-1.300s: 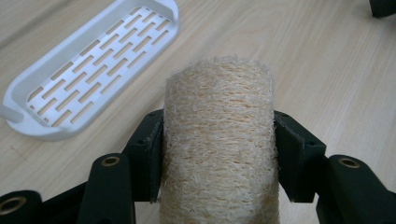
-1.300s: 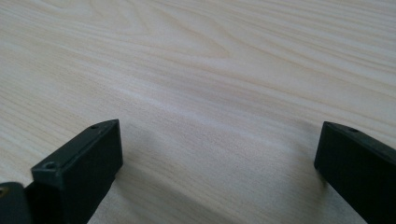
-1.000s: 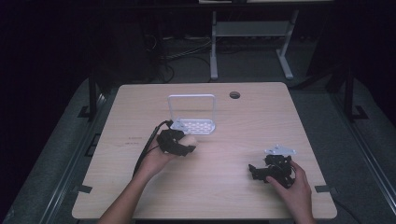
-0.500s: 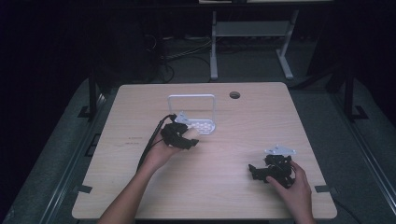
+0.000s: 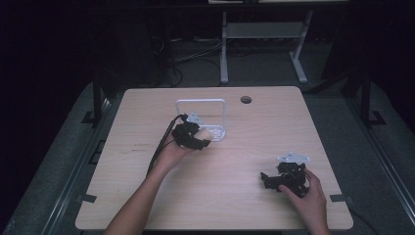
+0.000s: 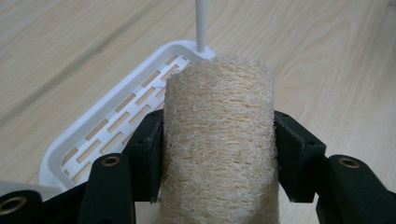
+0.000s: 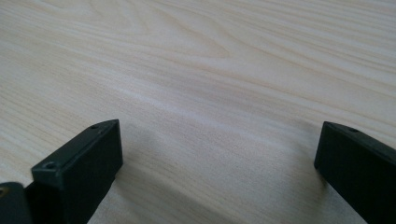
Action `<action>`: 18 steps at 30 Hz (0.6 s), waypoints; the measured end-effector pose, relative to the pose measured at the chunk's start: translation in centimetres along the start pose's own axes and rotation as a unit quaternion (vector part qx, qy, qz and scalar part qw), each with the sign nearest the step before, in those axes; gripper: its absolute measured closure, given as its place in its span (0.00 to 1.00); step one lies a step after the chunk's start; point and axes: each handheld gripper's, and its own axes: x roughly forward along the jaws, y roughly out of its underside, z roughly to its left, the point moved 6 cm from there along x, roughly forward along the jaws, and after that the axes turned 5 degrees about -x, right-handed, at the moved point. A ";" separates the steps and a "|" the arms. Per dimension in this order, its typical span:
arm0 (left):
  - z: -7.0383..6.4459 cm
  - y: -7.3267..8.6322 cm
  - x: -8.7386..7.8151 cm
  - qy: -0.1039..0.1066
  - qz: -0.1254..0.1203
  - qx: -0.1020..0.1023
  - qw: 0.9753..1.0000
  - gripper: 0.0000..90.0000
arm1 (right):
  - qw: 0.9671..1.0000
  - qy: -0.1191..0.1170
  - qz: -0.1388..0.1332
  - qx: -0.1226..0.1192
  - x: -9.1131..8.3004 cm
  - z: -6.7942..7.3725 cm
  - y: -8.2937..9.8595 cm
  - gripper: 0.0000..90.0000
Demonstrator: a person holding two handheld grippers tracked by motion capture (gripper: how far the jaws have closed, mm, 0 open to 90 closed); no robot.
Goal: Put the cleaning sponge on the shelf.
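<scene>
Gripped in my left claw [image 5: 201, 138], seen from the high view, a pale loofah roll [image 5: 206, 132] hangs at the near edge of the white rack [image 5: 201, 104] on the wooden table [image 5: 147, 191]; my right claw [image 5: 276, 179] rests well apart, near the table's front. Left gripper view: both jaws pinch the loofah roll [image 6: 219, 140] above the rack's slotted tray [image 6: 109, 121]. Right gripper view: my jaws stand spread over bare wood.

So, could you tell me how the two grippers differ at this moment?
The left gripper is shut on the loofah roll, while the right gripper is open with nothing between its jaws. The left gripper is by the white slotted tray; the right gripper is low over bare table. Both have black jaws.
</scene>
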 end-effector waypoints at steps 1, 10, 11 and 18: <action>0.1 -0.1 0.2 -0.003 -0.001 0.000 1.000 0.46 | 1.000 0.000 0.000 0.000 0.0 0.0 0.0 0.01; 0.7 -1.1 1.5 -0.009 0.001 -0.003 1.000 0.46 | 1.000 0.000 0.000 0.000 0.0 0.0 0.0 0.01; 0.9 -1.2 1.7 -0.011 0.002 0.000 1.000 0.46 | 1.000 0.000 0.000 0.000 0.0 0.0 0.0 0.01; 1.4 -1.5 3.4 -0.016 0.011 -0.008 1.000 0.46 | 1.000 0.000 0.000 0.000 0.0 0.0 0.0 0.01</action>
